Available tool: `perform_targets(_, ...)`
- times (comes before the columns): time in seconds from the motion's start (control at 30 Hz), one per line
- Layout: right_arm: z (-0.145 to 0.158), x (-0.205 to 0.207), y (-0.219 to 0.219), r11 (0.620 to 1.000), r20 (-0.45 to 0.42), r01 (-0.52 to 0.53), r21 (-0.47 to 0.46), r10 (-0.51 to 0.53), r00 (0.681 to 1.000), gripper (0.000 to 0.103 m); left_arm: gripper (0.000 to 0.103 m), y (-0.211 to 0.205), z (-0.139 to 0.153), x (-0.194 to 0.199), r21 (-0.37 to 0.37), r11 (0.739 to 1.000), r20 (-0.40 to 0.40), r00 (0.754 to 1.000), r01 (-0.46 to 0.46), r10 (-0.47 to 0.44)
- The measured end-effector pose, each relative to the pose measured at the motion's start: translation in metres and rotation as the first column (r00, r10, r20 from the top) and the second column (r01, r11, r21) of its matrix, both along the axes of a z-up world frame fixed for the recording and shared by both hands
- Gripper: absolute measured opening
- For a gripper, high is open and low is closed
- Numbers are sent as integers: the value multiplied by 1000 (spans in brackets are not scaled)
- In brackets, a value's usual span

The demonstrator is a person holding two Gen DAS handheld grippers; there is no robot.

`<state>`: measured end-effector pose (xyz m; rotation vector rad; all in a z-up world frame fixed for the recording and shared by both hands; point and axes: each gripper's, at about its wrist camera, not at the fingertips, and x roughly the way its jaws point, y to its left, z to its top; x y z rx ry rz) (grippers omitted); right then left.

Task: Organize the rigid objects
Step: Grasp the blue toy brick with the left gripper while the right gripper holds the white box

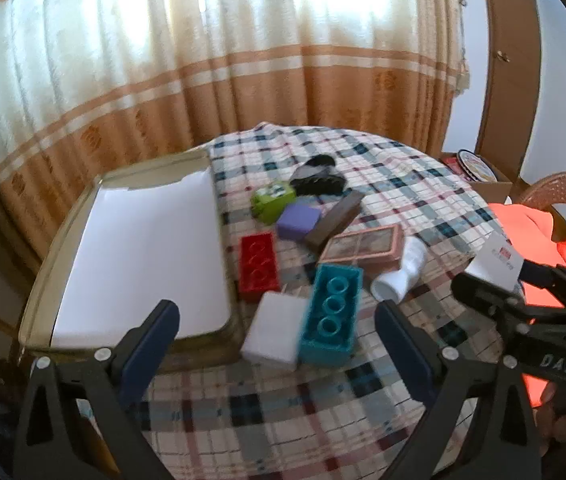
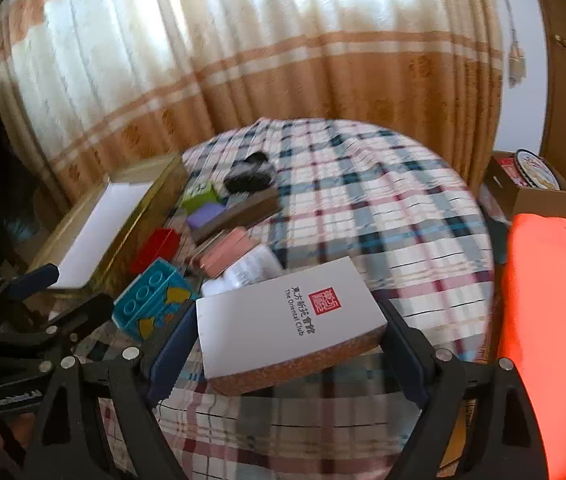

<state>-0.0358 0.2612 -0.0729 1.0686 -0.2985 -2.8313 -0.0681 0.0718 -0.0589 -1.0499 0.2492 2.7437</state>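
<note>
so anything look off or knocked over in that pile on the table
Yes: the white bottle lies on its side beside the pink case, and the brown box rests tilted across the purple block.

Daylight glares through the curtain (image 1: pixel 219 40); both fisheye views blurred, edges bent.

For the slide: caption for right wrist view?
Right claw straddles white box on plaid table; toys piled beside tray.
</note>
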Motion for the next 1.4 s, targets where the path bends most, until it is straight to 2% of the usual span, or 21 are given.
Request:
perform_targets(0.03, 1, 1, 3, 1000, -5, 13, -5, -13, 1000, 89, 98, 6, -1, -4, -9, 1000, 5, 1000, 8, -8)
perform_targets(0.1, 3, 2, 13, 999, -12, 47, -25, -47, 999, 89, 83, 13, -4, -10, -9, 1000, 20, 999, 30, -29)
perform_targets(0.3, 6, 8, 32, 994, -9, 94, -47, -95, 995, 89, 64, 35, -23, -34, -27, 997, 96, 993, 66, -63)
perform_targets(0.37, 7, 11, 36, 994, -12, 103, -44, -103, 995, 89, 61, 37, -33, -41, -11, 998, 157, 986, 62, -60)
perform_targets(0.47, 8, 13, 43, 992, -8, 113, -47, -113, 994, 89, 61, 41, -35, -38, -14, 997, 146, 987, 70, -68)
perform_targets(0.53, 7, 13, 45, 991, -4, 122, -45, -123, 992, 89, 48, 46, -33, -34, -18, 996, 135, 987, 93, -89)
perform_targets(0.57, 6, 12, 46, 991, -1, 125, -47, -125, 992, 89, 32, 47, -32, -33, -20, 994, 134, 985, 108, -104)
perform_targets(0.63, 7, 12, 45, 990, 2, 128, -51, -128, 992, 89, 31, 43, -34, -33, 28, 992, 166, 978, 126, -129)
perform_targets(0.77, 13, 13, 40, 990, -12, 139, -35, -140, 990, 89, 31, 29, -29, -34, 125, 984, 166, 975, 129, -149)
perform_targets(0.9, 21, 14, 36, 988, -31, 153, -32, -154, 988, 89, 31, 12, -7, -27, 183, 974, 96, 983, 135, -154)
perform_targets(1.03, 32, 12, 25, 988, -68, 151, -29, -152, 986, 89, 31, -15, 18, -24, 248, 964, 30, 993, 100, -111)
perform_targets(1.2, 43, -3, -3, 995, -104, 96, -19, -97, 990, 89, 32, -55, 33, -32, 233, 972, -38, 999, 12, -3)
perform_targets(1.27, 48, -9, -18, 998, -116, 66, -24, -68, 991, 89, 27, -72, 37, -32, 239, 971, -54, 998, -19, 33)
perform_targets(1.4, 58, -18, -50, 1000, -148, 3, -8, -4, 989, 89, 27, -97, 42, -37, 227, 971, -95, 991, -71, 94)
